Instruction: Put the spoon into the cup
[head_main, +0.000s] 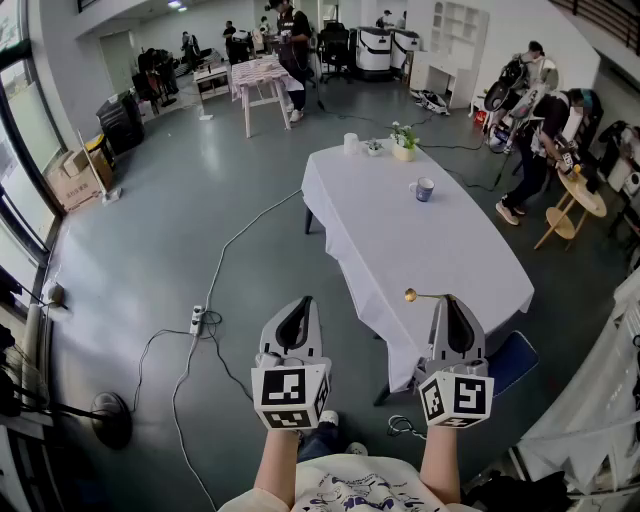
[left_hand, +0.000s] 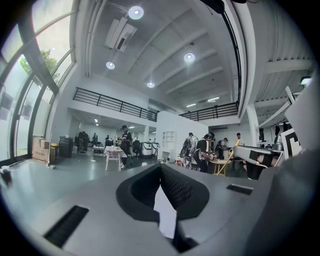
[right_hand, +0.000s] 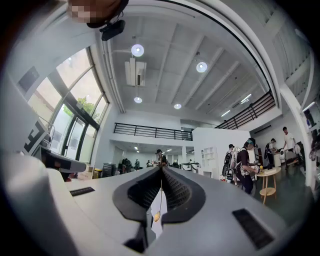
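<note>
A blue and white cup (head_main: 424, 189) stands on the far part of the white-clothed table (head_main: 400, 240). My right gripper (head_main: 450, 300) is held over the table's near end and is shut on a thin gold spoon (head_main: 412, 295), whose bowl sticks out to the left of the jaw tips. In the right gripper view the spoon (right_hand: 156, 216) runs as a thin gold line down between the closed jaws of the right gripper (right_hand: 161, 169). My left gripper (head_main: 300, 305) hangs over the floor left of the table, shut, with nothing in it; its jaws meet in the left gripper view (left_hand: 160, 166).
A potted plant (head_main: 404, 143), a small pot (head_main: 373, 147) and a white cup (head_main: 351, 143) stand at the table's far end. A blue chair (head_main: 510, 360) sits by the near right corner. Cables and a power strip (head_main: 197, 319) lie on the floor. People stand at the back and right.
</note>
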